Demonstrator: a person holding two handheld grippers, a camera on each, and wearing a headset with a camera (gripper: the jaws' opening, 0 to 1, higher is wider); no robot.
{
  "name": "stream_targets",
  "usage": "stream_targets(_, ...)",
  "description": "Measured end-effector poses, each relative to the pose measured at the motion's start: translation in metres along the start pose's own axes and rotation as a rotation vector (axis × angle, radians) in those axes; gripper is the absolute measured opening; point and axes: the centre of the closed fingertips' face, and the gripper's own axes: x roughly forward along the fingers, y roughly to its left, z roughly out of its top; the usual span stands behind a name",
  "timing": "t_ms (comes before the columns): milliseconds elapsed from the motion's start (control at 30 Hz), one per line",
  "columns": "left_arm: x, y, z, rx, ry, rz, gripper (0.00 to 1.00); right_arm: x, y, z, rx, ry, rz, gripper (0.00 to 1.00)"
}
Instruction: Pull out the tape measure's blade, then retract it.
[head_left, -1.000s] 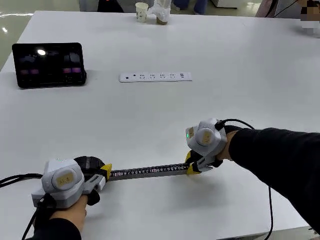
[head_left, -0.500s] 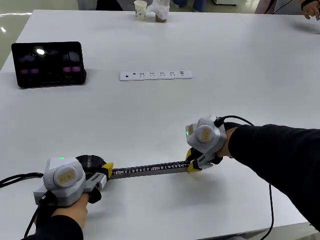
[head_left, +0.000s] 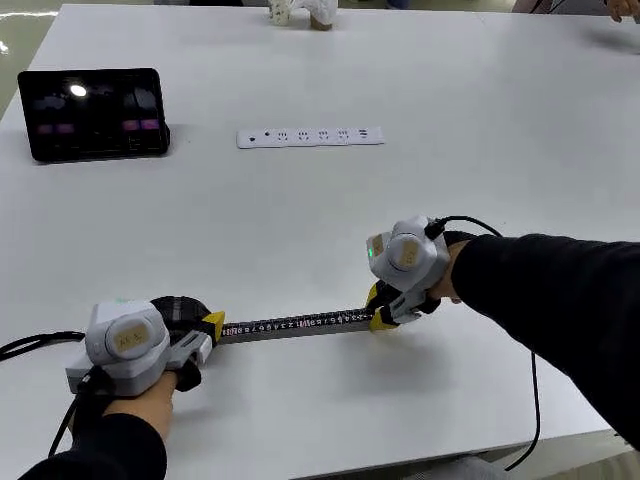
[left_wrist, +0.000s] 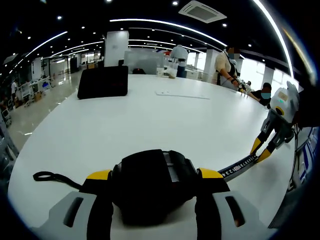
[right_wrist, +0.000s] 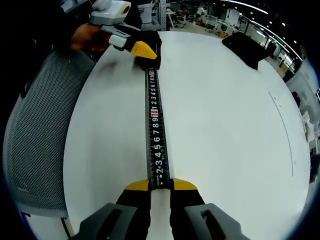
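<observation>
We see the left gripper (head_left: 192, 338) at the near left of the white worktop (head_left: 300, 230). Its jaws are clenched on the black tape measure case (head_left: 178, 313), one yellow tip on each side of it. The case sits on the worktop, and in the left gripper view a black wrist strap trails off it to the left.

The right gripper (head_left: 378, 308) is well off to the right, with its jaws grasping the free end of the blade (head_left: 295, 324). In the right gripper view the yellow tips pinch the blade right at its lowest numbers. The blade is pulled out and runs straight between the two grippers, low over the worktop; we can't tell whether it touches the surface. Its printed scale faces up.

A dark sleeve comes in from the right behind the right gripper, and a cable hangs from it. Farther back we note a dark tablet (head_left: 93, 113) standing at the left and a white power strip (head_left: 310, 137) lying flat near the middle, both well apart from the tape.
</observation>
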Motion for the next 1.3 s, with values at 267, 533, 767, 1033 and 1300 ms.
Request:
stream_targets(267,0.0008,-0.0002,0.0001,0.003,0.003,-0.002,0.61,-0.0010,-0.0002,0.0009,0.017,0.004,-0.001,0.11)
stream_targets(533,0.0011,0.0000,-0.0004,0.005,0.008,-0.001,0.61,-0.0012,-0.0001,0.0022,0.026,0.000,-0.010,0.11)
stream_targets(767,0.0009,-0.0002,-0.0007,0.004,0.012,-0.002,0.61,-0.0011,-0.0002,0.0040,0.034,0.001,-0.013,0.11)
stream_targets(1033,0.0011,0.0001,-0.0008,0.005,0.017,-0.002,0.61,-0.0004,-0.0008,0.0060,0.026,0.008,-0.008,0.11)
stream_targets(1300,0.0019,0.0002,-0.0003,0.007,0.019,-0.004,0.61,0.0010,-0.0006,0.0079,0.030,0.013,-0.009,0.11)
